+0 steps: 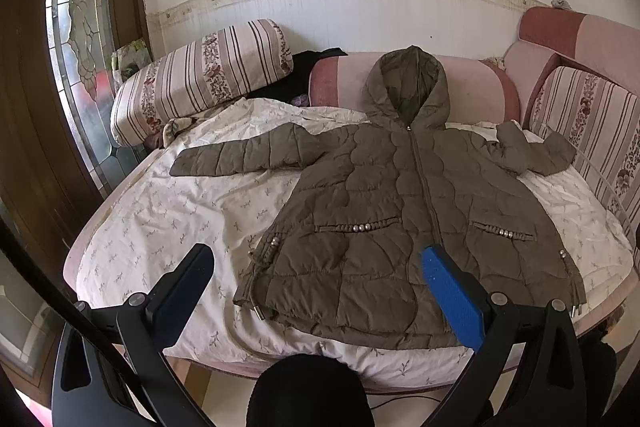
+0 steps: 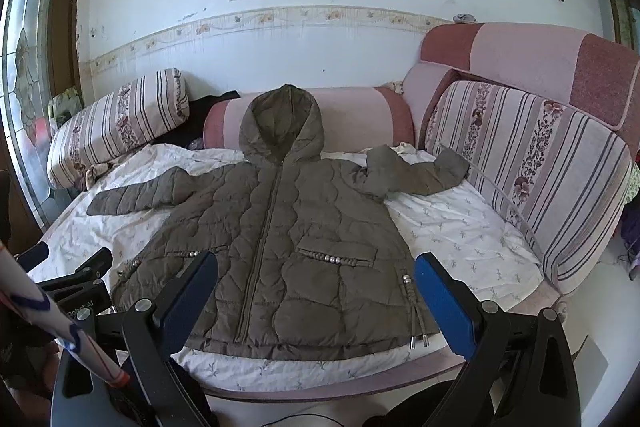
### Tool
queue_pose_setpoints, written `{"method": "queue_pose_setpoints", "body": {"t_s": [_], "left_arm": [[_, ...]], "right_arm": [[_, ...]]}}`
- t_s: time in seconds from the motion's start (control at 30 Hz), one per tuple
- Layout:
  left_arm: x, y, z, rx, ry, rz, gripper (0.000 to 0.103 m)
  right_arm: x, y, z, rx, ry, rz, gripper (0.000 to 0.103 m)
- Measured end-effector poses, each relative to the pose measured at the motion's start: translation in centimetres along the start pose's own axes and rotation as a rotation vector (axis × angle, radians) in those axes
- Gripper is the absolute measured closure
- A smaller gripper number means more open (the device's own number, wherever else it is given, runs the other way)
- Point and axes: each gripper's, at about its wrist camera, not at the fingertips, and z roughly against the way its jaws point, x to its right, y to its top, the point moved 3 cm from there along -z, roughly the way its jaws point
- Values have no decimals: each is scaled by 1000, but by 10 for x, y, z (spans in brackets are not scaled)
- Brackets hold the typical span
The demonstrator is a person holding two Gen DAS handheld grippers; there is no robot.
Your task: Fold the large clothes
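An olive-green quilted hooded jacket (image 1: 384,207) lies flat, front up and zipped, on a white floral sheet (image 1: 168,227). Its hood rests against a pink bolster, the left sleeve (image 1: 240,157) stretches out, the right sleeve (image 1: 532,151) bends near the striped cushion. My left gripper (image 1: 316,255) is open and empty, held above the jacket's hem near the bed's front edge. The jacket also shows in the right wrist view (image 2: 280,247). My right gripper (image 2: 316,259) is open and empty above the hem. The left gripper (image 2: 64,267) shows at the far left of that view.
A striped floral pillow (image 1: 200,79) lies at the back left with dark clothing (image 1: 316,57) behind it. A pink bolster (image 2: 360,111) and striped sofa cushions (image 2: 532,179) border the back and right. A glass door (image 1: 76,39) stands at left.
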Motion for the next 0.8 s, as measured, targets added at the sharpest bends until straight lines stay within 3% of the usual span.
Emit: {"method": "queue_pose_setpoints", "body": {"t_s": [0.67, 0.8], "left_arm": [[1, -3, -3, -2, 3, -1, 0], [-1, -6, -2, 1, 8, 1, 0]], "right_arm": [[1, -7, -5, -12, 9, 3, 2], [0, -7, -4, 39, 41, -39, 2]]}}
